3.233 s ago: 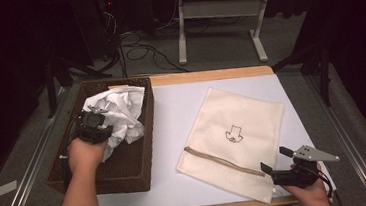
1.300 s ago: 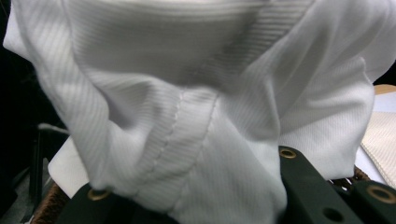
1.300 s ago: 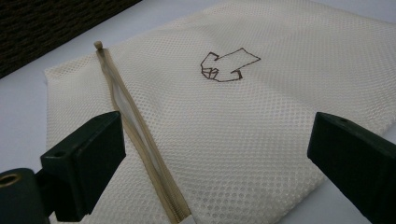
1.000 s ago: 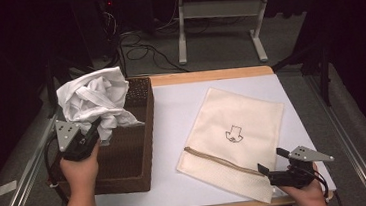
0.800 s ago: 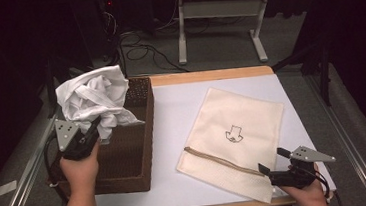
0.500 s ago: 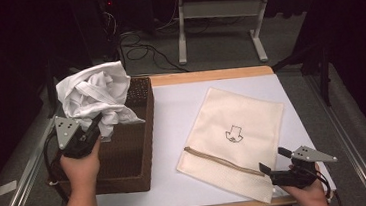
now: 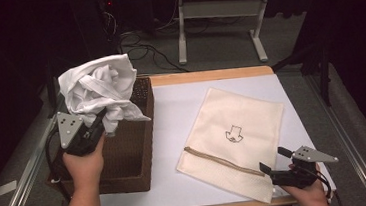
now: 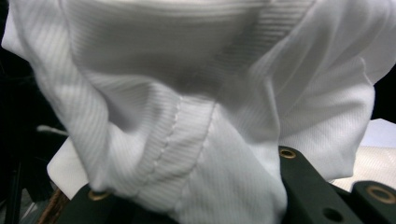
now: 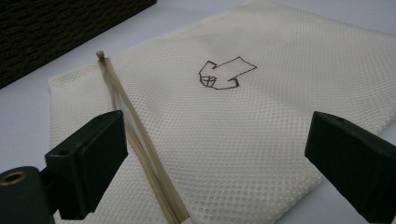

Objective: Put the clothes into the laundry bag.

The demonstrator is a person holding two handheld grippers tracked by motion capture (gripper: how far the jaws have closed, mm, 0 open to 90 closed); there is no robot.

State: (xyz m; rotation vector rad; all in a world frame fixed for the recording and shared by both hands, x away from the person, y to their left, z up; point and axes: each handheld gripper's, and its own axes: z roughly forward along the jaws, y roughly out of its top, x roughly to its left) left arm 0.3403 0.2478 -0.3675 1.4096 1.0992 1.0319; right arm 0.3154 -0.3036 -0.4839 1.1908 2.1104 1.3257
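Mesh bag (image 7: 234,138): arrow mark (image 7: 234,134), no legible text, zip shut. L gripper (image 7: 103,124) fingers clamped on white garment (image 7: 100,87) above wicker basket (image 7: 130,153). R gripper (image 7: 273,168) fingers apart.

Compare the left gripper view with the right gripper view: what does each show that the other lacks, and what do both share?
The left gripper view shows the white ribbed garment bunched in the left tool. The right gripper view shows the open right tool over the mesh bag's zipper and arrow drawing. Both show the cream mesh laundry bag and the brown wicker basket.
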